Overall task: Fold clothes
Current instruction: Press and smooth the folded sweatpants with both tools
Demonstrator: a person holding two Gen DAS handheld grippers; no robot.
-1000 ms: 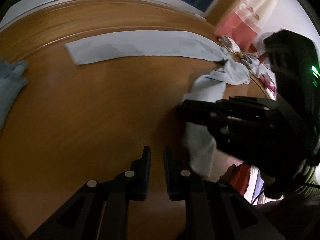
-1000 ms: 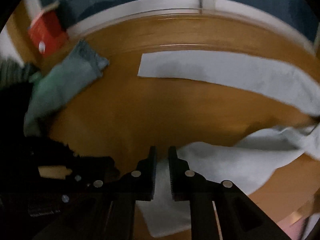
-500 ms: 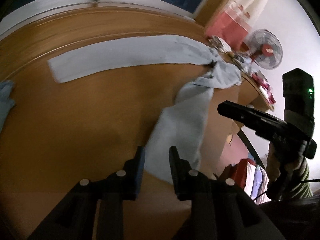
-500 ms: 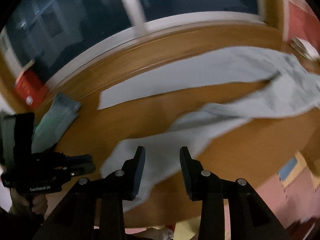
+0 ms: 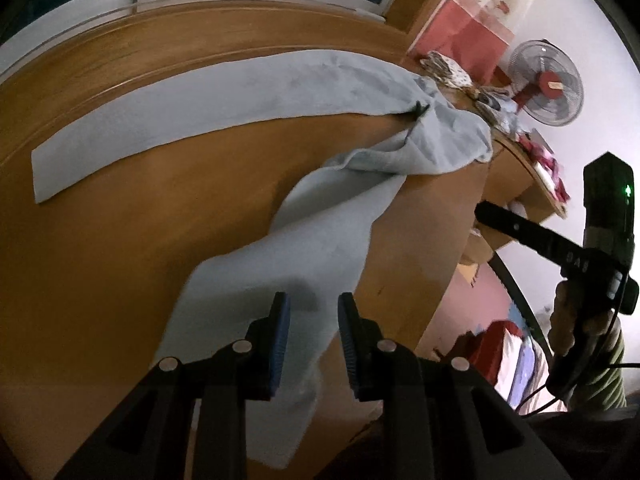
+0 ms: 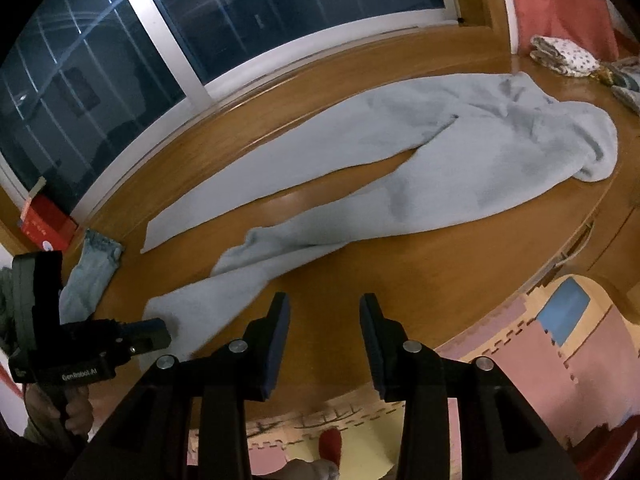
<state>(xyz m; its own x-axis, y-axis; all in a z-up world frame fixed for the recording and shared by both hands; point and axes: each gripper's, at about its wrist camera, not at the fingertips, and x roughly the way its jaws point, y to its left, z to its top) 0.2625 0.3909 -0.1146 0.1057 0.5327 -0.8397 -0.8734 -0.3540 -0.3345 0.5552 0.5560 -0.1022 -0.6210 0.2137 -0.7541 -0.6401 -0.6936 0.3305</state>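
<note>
Wooden table (image 6: 420, 280) bears pale trousers (image 6: 460, 160); near leg runs toward 1 o'clock from left gripper (image 5: 312, 320), nearer; right gripper (image 6: 324, 320) too gapes empty.

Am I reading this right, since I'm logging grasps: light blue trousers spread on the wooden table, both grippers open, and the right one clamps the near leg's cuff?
Not quite. The right gripper holds nothing: in the right wrist view it hangs open over the table edge, apart from the trousers. The left gripper is open too.
</note>
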